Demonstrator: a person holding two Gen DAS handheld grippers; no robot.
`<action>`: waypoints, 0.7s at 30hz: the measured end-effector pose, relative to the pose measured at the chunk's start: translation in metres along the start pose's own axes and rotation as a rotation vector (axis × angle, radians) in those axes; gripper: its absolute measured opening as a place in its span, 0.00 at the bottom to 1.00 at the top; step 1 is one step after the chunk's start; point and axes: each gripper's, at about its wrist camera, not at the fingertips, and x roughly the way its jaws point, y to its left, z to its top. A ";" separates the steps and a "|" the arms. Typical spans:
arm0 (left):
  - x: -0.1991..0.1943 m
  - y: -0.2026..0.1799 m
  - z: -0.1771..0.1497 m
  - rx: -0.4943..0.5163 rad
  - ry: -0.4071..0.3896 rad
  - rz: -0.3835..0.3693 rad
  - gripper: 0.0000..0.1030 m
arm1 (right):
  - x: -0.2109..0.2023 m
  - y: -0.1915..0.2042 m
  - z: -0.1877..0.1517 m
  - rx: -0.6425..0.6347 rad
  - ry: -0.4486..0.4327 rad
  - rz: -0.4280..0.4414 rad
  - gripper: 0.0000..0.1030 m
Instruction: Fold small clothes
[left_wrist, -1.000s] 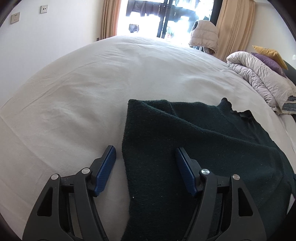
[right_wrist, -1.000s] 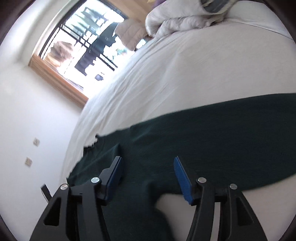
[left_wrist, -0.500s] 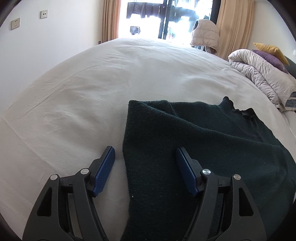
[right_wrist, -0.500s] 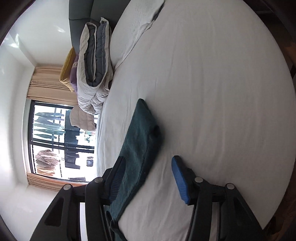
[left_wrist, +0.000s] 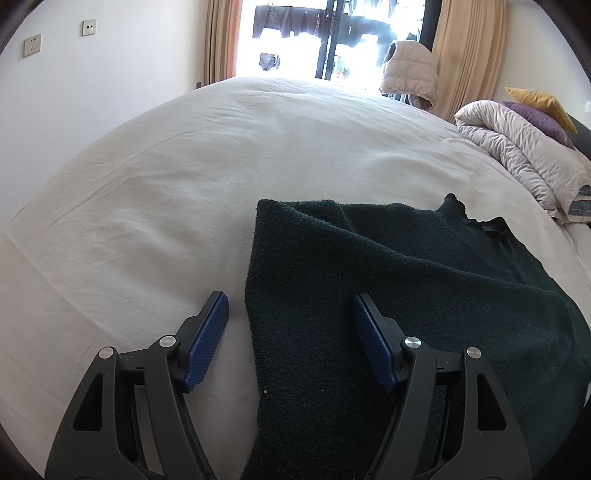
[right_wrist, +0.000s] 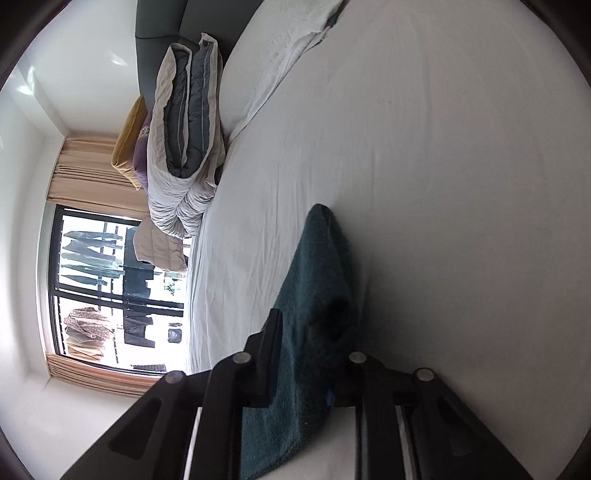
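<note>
A dark green knitted sweater (left_wrist: 406, 295) lies on the white bed sheet (left_wrist: 147, 221), its left edge folded straight. My left gripper (left_wrist: 290, 297) stands open astride that left edge, one finger over the sheet and the other over the knit, holding nothing. In the right wrist view, which is rolled sideways, an end of the sweater (right_wrist: 317, 251) rises in a ridge between the fingers of my right gripper (right_wrist: 310, 332). Its jaws are closing, and the cloth is pinched between them.
A folded grey-white duvet (left_wrist: 517, 158) with yellow and purple pillows lies at the head of the bed, beside a white towel (right_wrist: 295, 48). Behind the bed are a bright window with curtains and a beige padded jacket (left_wrist: 410, 70). Bare sheet stretches left of the sweater.
My right gripper swung from above the sweater's body to one end of it, rolled sideways, and narrowed from wide open onto the cloth. My left gripper stayed put.
</note>
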 end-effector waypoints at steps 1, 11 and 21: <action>0.000 0.000 0.000 -0.001 -0.001 -0.001 0.67 | -0.002 0.010 -0.004 -0.030 -0.011 -0.005 0.12; -0.001 0.001 0.000 -0.018 -0.008 -0.025 0.67 | 0.011 0.200 -0.140 -0.607 0.070 0.060 0.12; -0.007 0.019 -0.003 -0.111 -0.045 -0.138 0.68 | 0.077 0.317 -0.405 -1.145 0.272 0.115 0.12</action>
